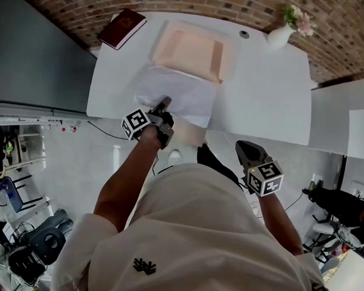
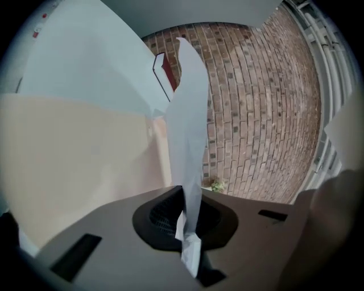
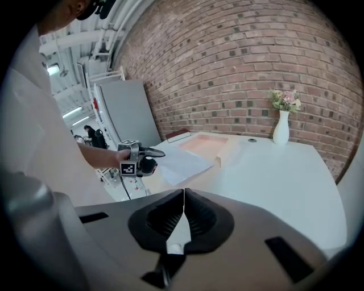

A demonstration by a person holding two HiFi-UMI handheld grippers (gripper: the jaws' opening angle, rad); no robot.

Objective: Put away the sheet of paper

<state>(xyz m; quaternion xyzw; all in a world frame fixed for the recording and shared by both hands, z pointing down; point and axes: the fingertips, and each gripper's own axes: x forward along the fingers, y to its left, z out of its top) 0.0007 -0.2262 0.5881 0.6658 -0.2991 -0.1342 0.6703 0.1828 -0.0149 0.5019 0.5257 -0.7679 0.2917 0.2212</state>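
Right hand-held gripper [image 3: 183, 199] closed on nothing; left hand-held gripper [image 1: 166, 102] pinches the sheet of paper [image 1: 181, 91] by the tray [image 1: 221, 61]

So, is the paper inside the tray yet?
Not yet. The left gripper pinches the paper at its near edge, and most of it lies short of the tray.

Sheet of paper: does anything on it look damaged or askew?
Yes. The sheet of paper is crumpled at the edge where the left gripper pinches it. It also lies slightly askew, partly over the near rim of the tray.
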